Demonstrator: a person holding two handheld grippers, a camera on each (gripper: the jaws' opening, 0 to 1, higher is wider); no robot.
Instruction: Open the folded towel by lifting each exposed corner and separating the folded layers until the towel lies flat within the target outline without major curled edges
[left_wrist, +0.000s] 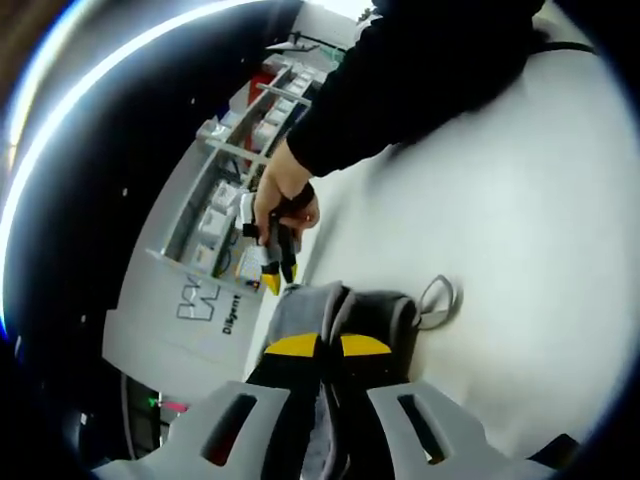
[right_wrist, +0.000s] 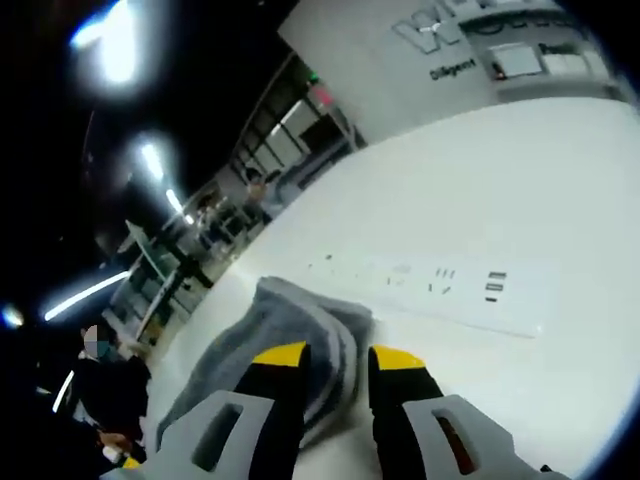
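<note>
On my left gripper (left_wrist: 330, 350) the two yellow-tipped jaws stand close together, clamped on a bunched fold of the grey towel (left_wrist: 305, 305), which rises between and just ahead of the tips; part of the cloth beside it looks much darker, in shadow. A small grey hanging loop (left_wrist: 440, 298) sticks out from the towel's edge and lies on the white desk (left_wrist: 520, 230). Further along the desk edge I see the right gripper (left_wrist: 277, 270), held in a hand (left_wrist: 283, 200) with a black sleeve (left_wrist: 400, 80) behind it; its yellow tips point down at the towel's far edge, and I cannot tell from here whether they touch the cloth. Beyond the desk stands a grey panel with a logo (left_wrist: 200, 300) and shelving with white boxes (left_wrist: 235, 170). From the right gripper view, my right gripper (right_wrist: 335, 365) has its jaws narrowly apart, with layered grey towel (right_wrist: 300, 320) folds lying in the gap and under the left tip; whether they actually pinch the cloth I cannot tell. The towel sits on the white desk (right_wrist: 520, 200), heaped, not flat. Just beyond it lies a white power strip (right_wrist: 440, 290), close to the towel but apart. A seated person (right_wrist: 105, 385) shows low at the dim far side.
</note>
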